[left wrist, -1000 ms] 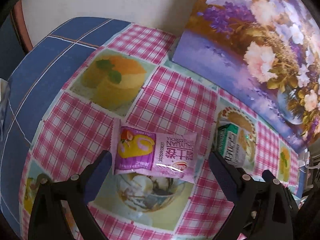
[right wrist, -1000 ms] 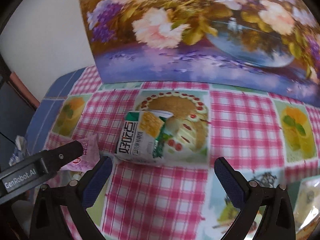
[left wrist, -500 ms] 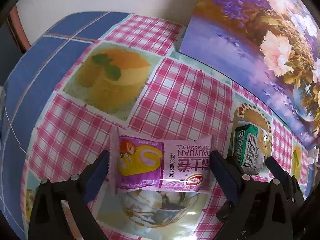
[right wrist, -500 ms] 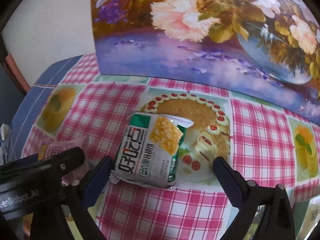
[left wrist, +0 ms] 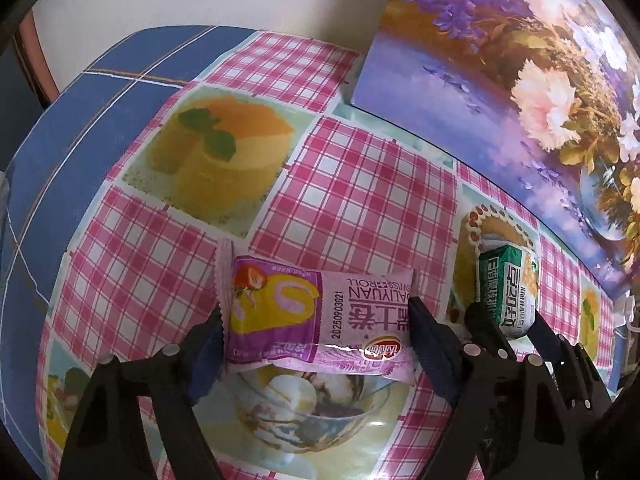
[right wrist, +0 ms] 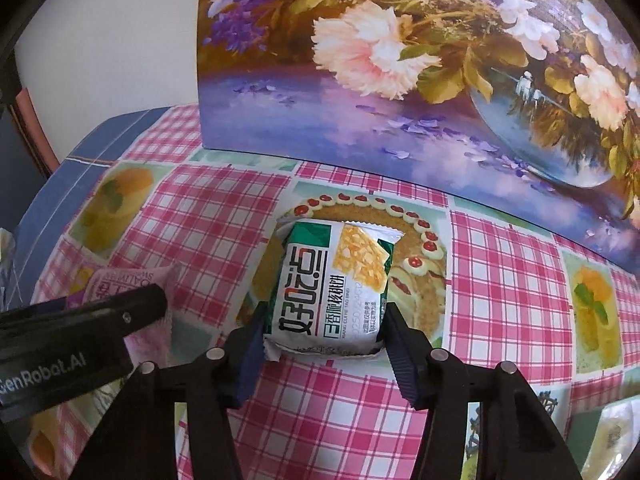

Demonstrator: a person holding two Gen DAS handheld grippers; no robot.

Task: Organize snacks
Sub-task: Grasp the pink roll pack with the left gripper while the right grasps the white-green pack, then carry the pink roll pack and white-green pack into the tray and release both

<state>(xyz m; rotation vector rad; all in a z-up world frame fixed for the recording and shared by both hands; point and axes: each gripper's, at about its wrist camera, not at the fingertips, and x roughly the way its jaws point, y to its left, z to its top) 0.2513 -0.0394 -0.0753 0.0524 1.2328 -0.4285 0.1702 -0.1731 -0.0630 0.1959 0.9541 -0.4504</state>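
Observation:
A pink-purple Swiss roll packet (left wrist: pixel 316 316) lies on the checked tablecloth, between the fingers of my left gripper (left wrist: pixel 314 330), which press on its two ends. A green and white biscuit packet (right wrist: pixel 326 284) lies on the cake print, and my right gripper (right wrist: pixel 322 332) is shut on its near end. The biscuit packet also shows in the left wrist view (left wrist: pixel 506 292), with the right gripper's fingers around it. The left gripper's body (right wrist: pixel 72 340) and the pink packet (right wrist: pixel 128 280) show at the left of the right wrist view.
A large flower painting (right wrist: pixel 400 80) stands upright at the back of the table. The pink checked tablecloth (left wrist: pixel 360 200) covers the top, with a blue cloth (left wrist: pixel 80 120) at the left edge. Another wrapped item (right wrist: pixel 612 436) lies at the lower right.
Both grippers moved forward over their packets and closed from wide open onto them. The packets stay on the table.

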